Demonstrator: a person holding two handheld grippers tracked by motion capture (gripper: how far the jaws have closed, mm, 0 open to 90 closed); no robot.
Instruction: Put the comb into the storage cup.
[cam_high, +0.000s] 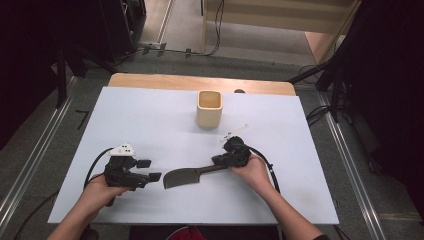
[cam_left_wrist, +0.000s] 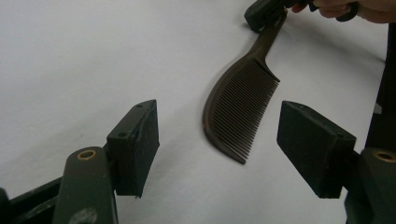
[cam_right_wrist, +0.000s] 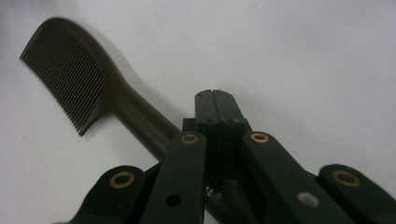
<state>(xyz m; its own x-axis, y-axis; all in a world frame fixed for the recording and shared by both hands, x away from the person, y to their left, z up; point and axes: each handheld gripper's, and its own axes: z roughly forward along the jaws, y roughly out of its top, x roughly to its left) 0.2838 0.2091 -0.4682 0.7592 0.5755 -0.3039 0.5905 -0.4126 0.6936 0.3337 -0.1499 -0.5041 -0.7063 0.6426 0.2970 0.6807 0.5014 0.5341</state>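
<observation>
— What is found around the comb (cam_high: 182, 177)?
— Bare white table (cam_high: 150, 120) on every side; its handle is pinched by the right gripper (cam_high: 220, 161). The left gripper (cam_high: 150, 170) is held spread just beside the teeth.
— And the beige cup (cam_high: 209, 108)?
— Set upright, well apart; nothing is seen inside.

White work surface on a wooden table, in a dim room with a grey floor

The flat white board (cam_high: 150, 120) covers the light wooden tabletop (cam_high: 200, 81), whose far edge stays bare. Grey carpet floor (cam_high: 65, 125) surrounds the table, with metal floor rails (cam_high: 30, 165) on both sides. Black cables (cam_high: 217, 30) run across the far floor toward a pale wooden step (cam_high: 280, 17). Both side areas are dark.
</observation>
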